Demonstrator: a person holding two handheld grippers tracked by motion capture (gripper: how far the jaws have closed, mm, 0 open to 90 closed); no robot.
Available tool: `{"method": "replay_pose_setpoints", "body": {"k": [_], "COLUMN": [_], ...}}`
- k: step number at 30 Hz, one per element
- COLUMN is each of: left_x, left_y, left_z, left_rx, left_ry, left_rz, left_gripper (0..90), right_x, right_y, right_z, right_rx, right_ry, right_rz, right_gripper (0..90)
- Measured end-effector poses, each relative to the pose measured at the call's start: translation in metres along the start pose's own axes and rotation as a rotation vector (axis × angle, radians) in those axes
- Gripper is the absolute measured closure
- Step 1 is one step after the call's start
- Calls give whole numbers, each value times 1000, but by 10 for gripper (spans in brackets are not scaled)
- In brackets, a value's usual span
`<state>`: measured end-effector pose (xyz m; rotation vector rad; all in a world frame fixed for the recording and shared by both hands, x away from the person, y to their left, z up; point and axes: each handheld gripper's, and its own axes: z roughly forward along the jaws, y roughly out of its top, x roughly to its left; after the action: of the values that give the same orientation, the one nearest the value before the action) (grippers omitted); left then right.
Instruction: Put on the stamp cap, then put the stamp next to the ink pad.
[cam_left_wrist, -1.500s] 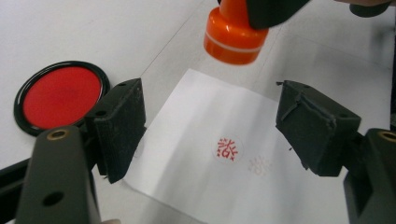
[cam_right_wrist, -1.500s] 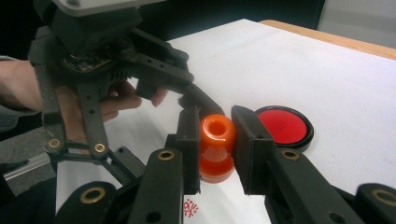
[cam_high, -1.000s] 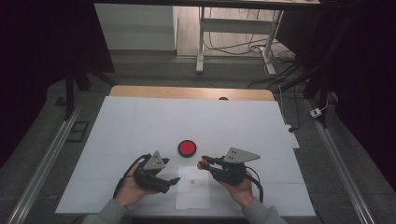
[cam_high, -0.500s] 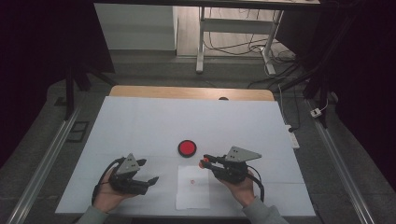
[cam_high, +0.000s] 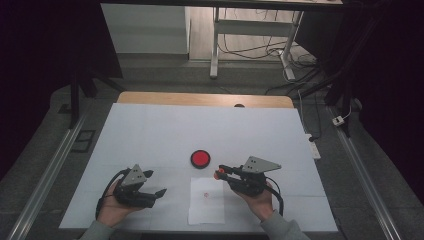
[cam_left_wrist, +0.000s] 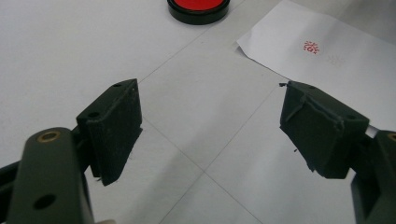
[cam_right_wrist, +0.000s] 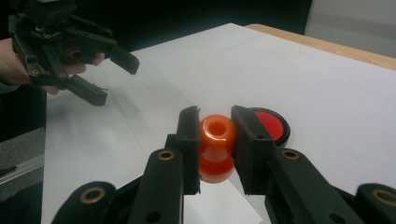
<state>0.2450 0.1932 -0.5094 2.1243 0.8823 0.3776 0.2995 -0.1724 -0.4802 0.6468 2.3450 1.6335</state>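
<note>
Clearly mid-stamping. From the high view: right tongs clenched on an orange stamp, held low centre of frame, just above the top edge of the paper and right of the red ink pad; probably poised so between pad and paper for an easy dip or press. One faint red mark already on the sheet. Left tongs at lower left, released, holding nothing, well apart from the paper; likely kept aside to leave the sheet free.

From the left gripper view: jaws spread wide over bare desk, pad at top centre, paper with mark at upper right.

From the right gripper view: stamp pinched at its waist between the pads, centre frame. Long axis roughly along the tongs, hollow handle end facing the camera and slightly up, wider base below; cannot tell exactly how far it tilts off the desk. Pad just behind, left tongs at upper left.
</note>
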Motion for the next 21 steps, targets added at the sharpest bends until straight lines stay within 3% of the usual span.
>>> {"method": "replay_pose_setpoints", "body": {"k": [11,21], "left_x": [2,4], "left_y": [0,-1], "left_z": [-2,-3], "left_rx": [-11,-7], "left_ry": [-2,-3], "left_rz": [-6,-13], "left_gripper": [210,211], "right_x": [-5,-23], "right_y": [2,8], "right_z": [0,2], "right_rx": [-5,-17], "right_ry": [-20,-71], "right_rz": [-4,8], "right_gripper": [725,725]}}
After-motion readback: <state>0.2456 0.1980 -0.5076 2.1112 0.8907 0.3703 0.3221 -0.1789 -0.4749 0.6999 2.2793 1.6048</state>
